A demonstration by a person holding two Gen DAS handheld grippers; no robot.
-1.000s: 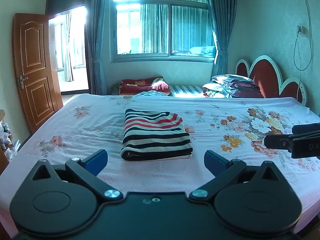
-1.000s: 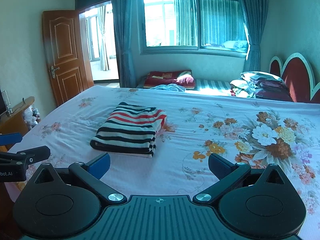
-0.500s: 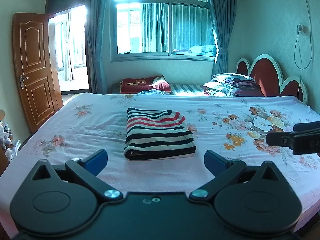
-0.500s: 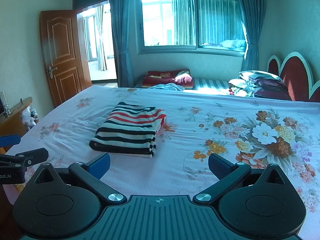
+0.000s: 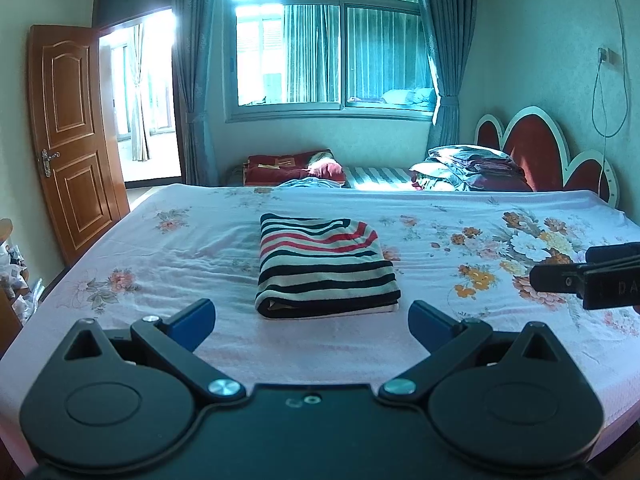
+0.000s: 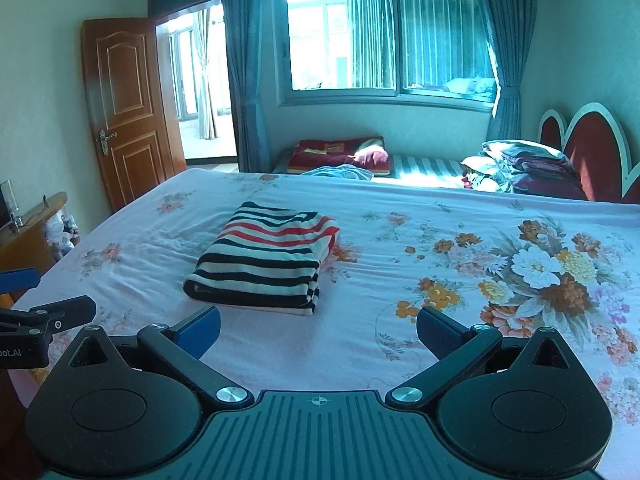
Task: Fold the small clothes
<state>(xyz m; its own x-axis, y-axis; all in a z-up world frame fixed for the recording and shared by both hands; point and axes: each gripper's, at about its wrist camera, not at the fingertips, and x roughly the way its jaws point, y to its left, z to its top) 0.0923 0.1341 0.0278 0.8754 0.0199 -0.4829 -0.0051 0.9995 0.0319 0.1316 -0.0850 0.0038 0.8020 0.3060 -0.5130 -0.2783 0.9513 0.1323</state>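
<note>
A striped garment (image 5: pixel 324 266), black, white and red, lies folded into a neat rectangle on the floral bedsheet (image 5: pixel 200 248). It also shows in the right wrist view (image 6: pixel 268 260). My left gripper (image 5: pixel 312 320) is open and empty, held just short of the garment's near edge. My right gripper (image 6: pixel 318 328) is open and empty, near the garment's near right corner. The right gripper's side shows at the right edge of the left wrist view (image 5: pixel 592 276). The left gripper's side shows at the left edge of the right wrist view (image 6: pixel 40 320).
A red headboard (image 5: pixel 536 152) stands at the far right with folded bedding (image 5: pixel 468 168) beside it. A low mattress with a red blanket (image 5: pixel 292 166) lies under the window. A wooden door (image 5: pixel 72 140) stands open at left. A wooden desk (image 6: pixel 28 228) is at the left.
Both grippers have shifted slightly, so the folded garment sits a little closer and more central in view. The garment has not moved. Both grippers stay open.
</note>
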